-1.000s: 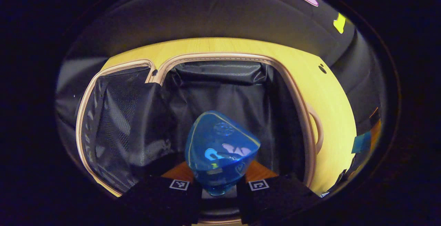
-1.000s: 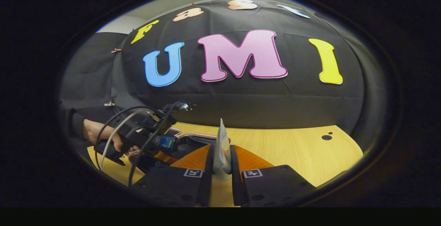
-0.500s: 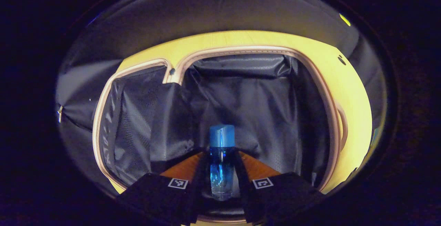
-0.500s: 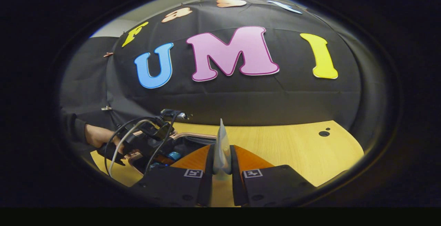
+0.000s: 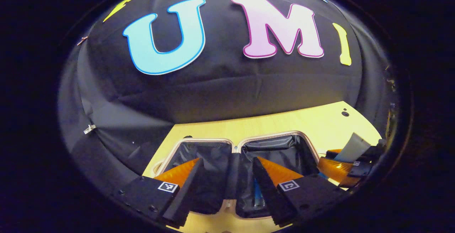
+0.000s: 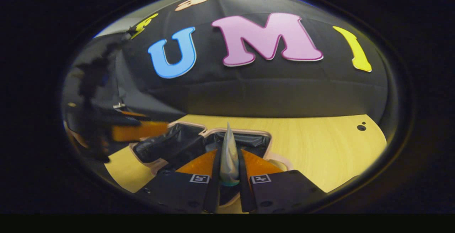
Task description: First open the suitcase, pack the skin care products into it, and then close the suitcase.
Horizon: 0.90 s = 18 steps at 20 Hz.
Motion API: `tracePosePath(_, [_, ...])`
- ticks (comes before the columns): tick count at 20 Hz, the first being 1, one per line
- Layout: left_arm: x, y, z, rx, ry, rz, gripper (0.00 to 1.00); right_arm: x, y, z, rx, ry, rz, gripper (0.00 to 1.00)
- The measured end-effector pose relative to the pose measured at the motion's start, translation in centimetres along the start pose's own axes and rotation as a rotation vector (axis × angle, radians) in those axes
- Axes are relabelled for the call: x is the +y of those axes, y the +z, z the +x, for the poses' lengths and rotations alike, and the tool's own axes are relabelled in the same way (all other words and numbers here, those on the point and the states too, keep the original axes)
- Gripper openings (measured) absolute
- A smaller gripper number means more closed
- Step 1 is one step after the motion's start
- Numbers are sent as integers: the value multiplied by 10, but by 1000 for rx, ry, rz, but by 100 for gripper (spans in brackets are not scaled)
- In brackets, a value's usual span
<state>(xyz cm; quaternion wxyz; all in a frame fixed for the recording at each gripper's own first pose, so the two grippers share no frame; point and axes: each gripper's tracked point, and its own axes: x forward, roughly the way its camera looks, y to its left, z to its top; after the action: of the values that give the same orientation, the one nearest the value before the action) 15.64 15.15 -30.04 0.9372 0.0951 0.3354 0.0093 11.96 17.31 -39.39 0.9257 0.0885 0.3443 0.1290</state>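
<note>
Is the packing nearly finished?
About halfway. The suitcase lies open, and a blue bottle is already inside. The left gripper is open. The right gripper holds a tube over the case. That goes in next, then the suitcase gets closed.

left gripper (image 5: 227, 187) fingers spread apart above the open suitcase (image 5: 270, 135).

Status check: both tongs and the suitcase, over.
Left tongs open, nothing held, above open suitcase. Blue bottle lying inside. Right tongs shut on a tube over the suitcase. Nothing blocking.
</note>
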Motion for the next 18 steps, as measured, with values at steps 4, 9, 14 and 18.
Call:
tracePosePath(4, [17,-11,-39,-56,-45,-82,88,7,-58,34,182,-48,66,27])
tracePosePath(9, [53,-46,-62,-30,-4,-101,88,-7,-85,53,296,-170,5,21])
tracePosePath(14, [91,-65,-70,-10,58,-174,88,-8,-86,57,306,-228,-20,36])
tracePosePath(18, [124,-84,-67,13,126,-230,89,4,-88,54,310,-216,-61,49])
